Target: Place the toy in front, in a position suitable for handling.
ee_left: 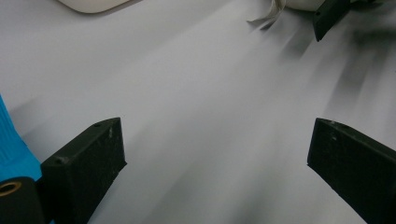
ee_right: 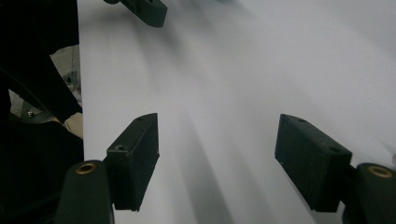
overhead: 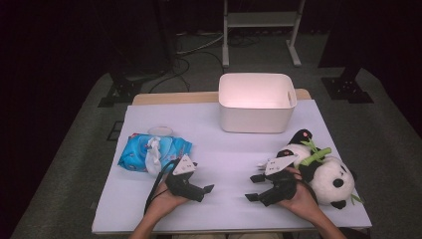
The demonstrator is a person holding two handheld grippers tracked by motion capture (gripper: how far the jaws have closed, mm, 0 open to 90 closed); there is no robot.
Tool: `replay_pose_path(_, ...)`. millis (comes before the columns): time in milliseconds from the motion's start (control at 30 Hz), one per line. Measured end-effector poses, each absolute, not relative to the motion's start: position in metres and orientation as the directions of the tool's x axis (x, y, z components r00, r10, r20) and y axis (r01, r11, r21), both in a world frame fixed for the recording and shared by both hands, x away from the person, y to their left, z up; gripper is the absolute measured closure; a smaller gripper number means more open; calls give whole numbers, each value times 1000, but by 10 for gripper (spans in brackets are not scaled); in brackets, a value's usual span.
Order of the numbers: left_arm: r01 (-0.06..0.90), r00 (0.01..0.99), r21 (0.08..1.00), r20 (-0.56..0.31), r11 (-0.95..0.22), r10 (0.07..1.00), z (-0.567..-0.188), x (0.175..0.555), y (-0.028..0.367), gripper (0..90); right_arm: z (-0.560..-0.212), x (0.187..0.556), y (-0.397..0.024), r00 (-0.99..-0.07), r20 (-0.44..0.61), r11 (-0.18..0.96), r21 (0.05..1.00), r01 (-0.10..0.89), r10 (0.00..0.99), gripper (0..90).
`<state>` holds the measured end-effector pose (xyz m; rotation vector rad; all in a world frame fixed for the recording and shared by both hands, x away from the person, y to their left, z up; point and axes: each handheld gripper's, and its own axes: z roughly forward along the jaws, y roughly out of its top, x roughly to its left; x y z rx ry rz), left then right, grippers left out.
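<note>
On the table [overhead: 224, 149], the bin [overhead: 256, 102] stands at the far edge; the wipes pack [overhead: 154, 152] lies at the left, the plush panda [overhead: 323, 172] at the right, and both grippers sit near the front edge between them

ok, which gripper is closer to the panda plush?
Right. The right gripper sits just beside the panda plush, the hand holding it against the plush's near side. The left gripper is across the table, next to the blue wet-wipes pack. Both are open and empty.
</note>
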<state>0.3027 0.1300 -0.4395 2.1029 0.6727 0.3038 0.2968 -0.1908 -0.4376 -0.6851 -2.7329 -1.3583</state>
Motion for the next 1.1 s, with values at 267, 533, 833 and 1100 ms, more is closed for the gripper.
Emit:
replay_pose_path(267, 353, 820, 809, -25, -470, 572, -440, 303, 132, 33, -433, 297, -189, -909, 206, 529, 757, 382, 361, 293)
replay_pose_path(533, 348, 822, 808, -18, -476, 569, -440, 302, 133, 33, -413, 300, -185, -923, 192, 564, 743, 359, 334, 301)
replay_pose_path(833, 346, 821, 810, -18, -473, 570, -439, 301, 132, 33, -389, 303, -187, -934, 163, 599, 729, 331, 319, 302)
replay_pose_path(1100, 347, 821, 811, -21, -471, 570, -438, 301, 134, 33, -359, 306, -194, -940, 134, 625, 716, 312, 315, 302)
